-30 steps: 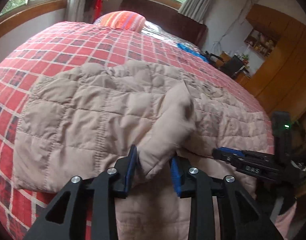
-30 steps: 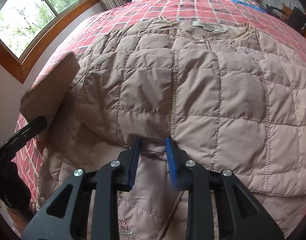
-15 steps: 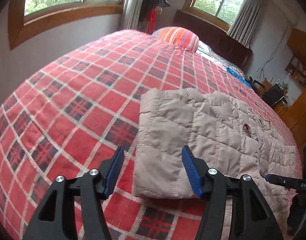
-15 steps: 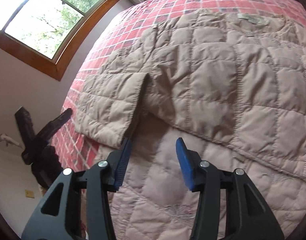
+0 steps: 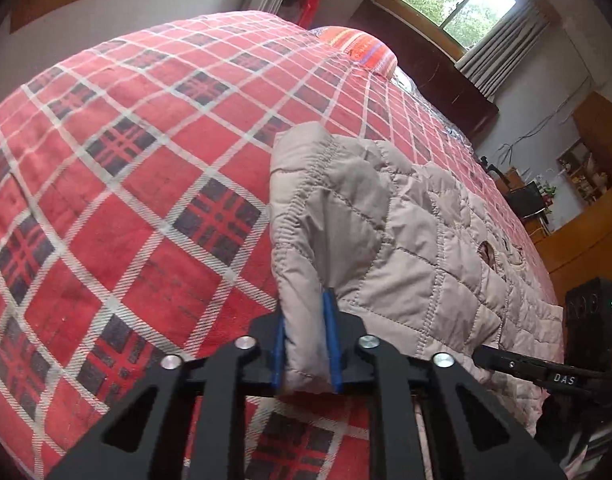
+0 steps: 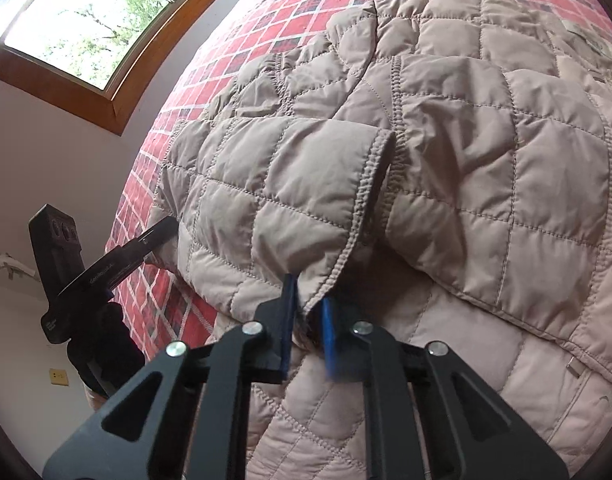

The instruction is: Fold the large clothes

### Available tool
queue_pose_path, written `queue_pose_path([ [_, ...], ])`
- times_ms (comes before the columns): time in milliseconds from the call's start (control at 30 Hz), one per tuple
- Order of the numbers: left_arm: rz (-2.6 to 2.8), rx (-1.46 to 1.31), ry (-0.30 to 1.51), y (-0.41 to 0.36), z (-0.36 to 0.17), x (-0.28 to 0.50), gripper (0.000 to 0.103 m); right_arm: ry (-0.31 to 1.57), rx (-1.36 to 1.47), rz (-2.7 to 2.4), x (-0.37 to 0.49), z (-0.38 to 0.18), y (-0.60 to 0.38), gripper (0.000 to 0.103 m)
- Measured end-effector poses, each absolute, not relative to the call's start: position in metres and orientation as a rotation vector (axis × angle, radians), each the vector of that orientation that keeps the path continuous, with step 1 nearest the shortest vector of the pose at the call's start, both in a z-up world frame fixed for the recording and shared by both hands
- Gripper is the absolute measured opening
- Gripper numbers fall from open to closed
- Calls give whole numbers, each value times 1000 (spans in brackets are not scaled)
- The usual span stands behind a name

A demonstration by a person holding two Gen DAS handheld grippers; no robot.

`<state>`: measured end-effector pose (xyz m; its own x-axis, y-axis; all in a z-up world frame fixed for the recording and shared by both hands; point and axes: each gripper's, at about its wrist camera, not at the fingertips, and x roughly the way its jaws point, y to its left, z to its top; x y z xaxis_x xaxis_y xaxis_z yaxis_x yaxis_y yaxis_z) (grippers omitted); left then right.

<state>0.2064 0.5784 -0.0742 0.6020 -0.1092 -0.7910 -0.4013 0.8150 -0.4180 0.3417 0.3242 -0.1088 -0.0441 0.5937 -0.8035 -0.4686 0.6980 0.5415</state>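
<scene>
Jacket (image 6: 486, 152) is lying spread on the plaid bedspread (image 5: 125, 184). Half a second ago my tongs were gaping; now I'm pinching its folded sleeve with both left gripper (image 5: 306, 344) and right gripper (image 6: 308, 332), readying another fold.

1. Your jacket (image 5: 406, 240) is plain beige, quilted in squares with matching stitching.
2. The bedspread (image 5: 145, 160) under it is red plaid with white lines and dark checks.
3. Both your grippers, left (image 5: 306, 344) and right (image 6: 308, 332), are black with blue pads.
4. The pillow (image 5: 362, 50) has orange-red stripes.
</scene>
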Motion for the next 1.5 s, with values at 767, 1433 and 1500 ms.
queue_pose_path([
  [767, -110, -388, 837, 381, -4, 287, 6, 1078, 179, 596, 360, -19, 110, 5],
  [1433, -219, -341, 953, 337, -43, 309, 33, 1158, 260, 460, 380, -99, 43, 9],
  [1500, -221, -350, 899, 355, -28, 296, 40, 1134, 266, 461, 377, -92, 35, 22],
])
